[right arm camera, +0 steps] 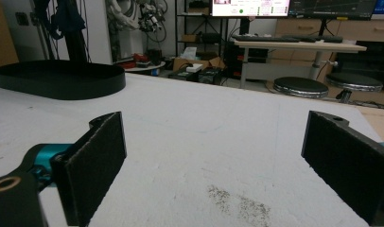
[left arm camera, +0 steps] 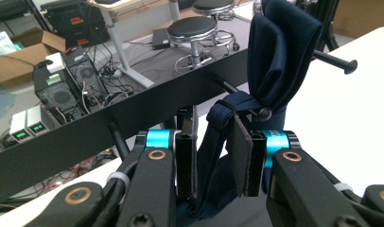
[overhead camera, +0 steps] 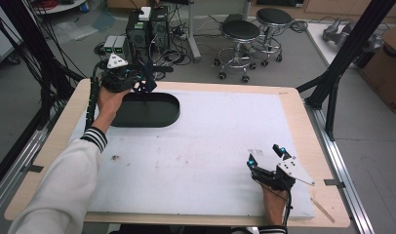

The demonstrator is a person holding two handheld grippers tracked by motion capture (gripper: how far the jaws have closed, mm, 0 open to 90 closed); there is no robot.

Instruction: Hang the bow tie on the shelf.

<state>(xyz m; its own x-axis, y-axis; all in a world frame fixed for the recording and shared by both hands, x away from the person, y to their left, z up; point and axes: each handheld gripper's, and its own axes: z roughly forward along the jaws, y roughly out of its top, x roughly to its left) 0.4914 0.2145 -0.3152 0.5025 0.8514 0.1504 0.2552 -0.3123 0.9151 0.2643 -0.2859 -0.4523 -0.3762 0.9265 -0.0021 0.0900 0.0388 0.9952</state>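
Observation:
A folded navy cloth [left arm camera: 280, 61] hangs over a knobbed peg [left arm camera: 333, 60] of a black bar [left arm camera: 86, 132] in the left gripper view. My left gripper [left arm camera: 213, 156] stands open around the cloth's lower strap-like fold, with a gap showing beside the left pad [left arm camera: 185, 161]. In the high view, the left gripper [overhead camera: 143, 84] is held at the table's far left, above the back rim of a black oval tray [overhead camera: 119, 118]. My right gripper [overhead camera: 265, 155] rests near the front right of the white mat, open wide with nothing between its pads [right arm camera: 93, 161].
The white mat [overhead camera: 201, 146] covers a wooden table [overhead camera: 310, 131]. In the right gripper view the oval tray [right arm camera: 62, 82] lies far left. Computer towers [overhead camera: 147, 27], cables and two stools [overhead camera: 240, 31] stand on the floor behind the table. A black frame post [overhead camera: 345, 58] rises at the right.

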